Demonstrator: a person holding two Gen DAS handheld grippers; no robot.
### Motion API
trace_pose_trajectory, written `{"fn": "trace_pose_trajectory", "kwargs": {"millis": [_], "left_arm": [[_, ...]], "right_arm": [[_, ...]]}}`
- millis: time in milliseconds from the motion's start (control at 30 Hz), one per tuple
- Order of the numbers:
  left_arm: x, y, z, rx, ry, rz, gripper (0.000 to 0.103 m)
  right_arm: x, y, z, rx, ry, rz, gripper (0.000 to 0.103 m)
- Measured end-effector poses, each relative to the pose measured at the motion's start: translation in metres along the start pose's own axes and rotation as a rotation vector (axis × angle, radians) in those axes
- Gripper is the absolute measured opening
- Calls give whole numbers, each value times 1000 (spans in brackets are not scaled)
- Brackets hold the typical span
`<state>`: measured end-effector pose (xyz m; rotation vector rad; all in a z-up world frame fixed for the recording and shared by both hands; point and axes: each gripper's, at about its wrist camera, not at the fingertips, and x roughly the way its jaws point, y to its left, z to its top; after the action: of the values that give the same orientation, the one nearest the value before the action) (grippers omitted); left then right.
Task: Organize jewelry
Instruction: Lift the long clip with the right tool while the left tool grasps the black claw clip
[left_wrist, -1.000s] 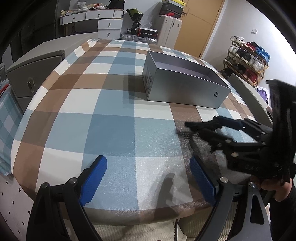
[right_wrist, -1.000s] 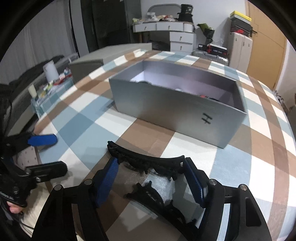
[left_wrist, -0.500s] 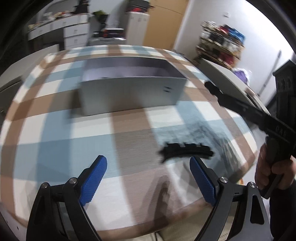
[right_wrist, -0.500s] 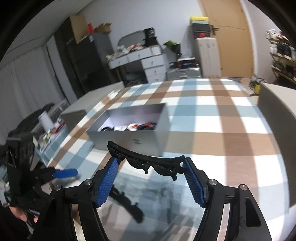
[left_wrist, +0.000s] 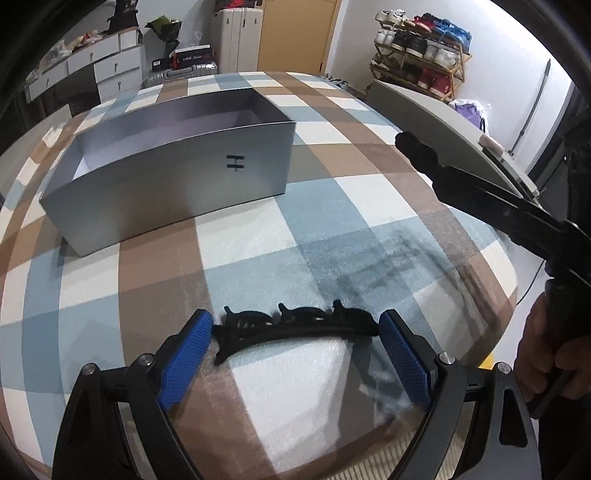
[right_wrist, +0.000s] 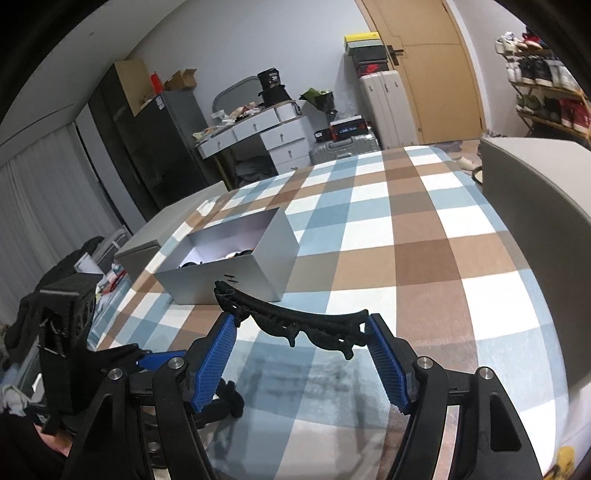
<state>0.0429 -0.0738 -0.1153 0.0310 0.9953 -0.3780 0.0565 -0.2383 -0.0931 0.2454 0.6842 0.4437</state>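
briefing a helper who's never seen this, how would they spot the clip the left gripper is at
Start at the plaid tablecloth, then its silver box. Nearer the camera, the black hair clip spans the left hand-held gripper, lying on the cloth; its twin is lifted in the right hand-held gripper.

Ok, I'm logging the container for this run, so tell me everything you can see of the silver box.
The silver box is long, rectangular and open-topped. It is matte grey outside and paler inside, and looks like cardboard. A small black H-like mark sits on its long front wall. It stands flat and upright on the checked tablecloth. The right wrist view shows small dark and red items lying inside. Nothing else touches it.
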Motion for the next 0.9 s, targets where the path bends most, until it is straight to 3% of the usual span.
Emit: {"fn": "trace_pose_trajectory", "kwargs": {"millis": [300, 567, 633, 733, 800, 900], "left_arm": [[4, -10, 1, 27, -2, 34, 89], [9, -25, -7, 124, -13, 95, 88], [7, -23, -7, 110, -15, 95, 84], [3, -24, -8, 125, -30, 88, 59], [1, -27, -8, 146, -33, 73, 35], [0, -30, -8, 174, -31, 51, 16]], "right_arm": [[-1, -4, -4, 14, -7, 38, 72], [-1, -7, -6, 30, -8, 50, 72], [-2, -7, -6, 29, -8, 49, 72], [-1, -7, -6, 29, -4, 49, 72], [-1, -5, -7, 28, -1, 50, 72], [1, -2, -8, 28, 3, 55, 72]]}}
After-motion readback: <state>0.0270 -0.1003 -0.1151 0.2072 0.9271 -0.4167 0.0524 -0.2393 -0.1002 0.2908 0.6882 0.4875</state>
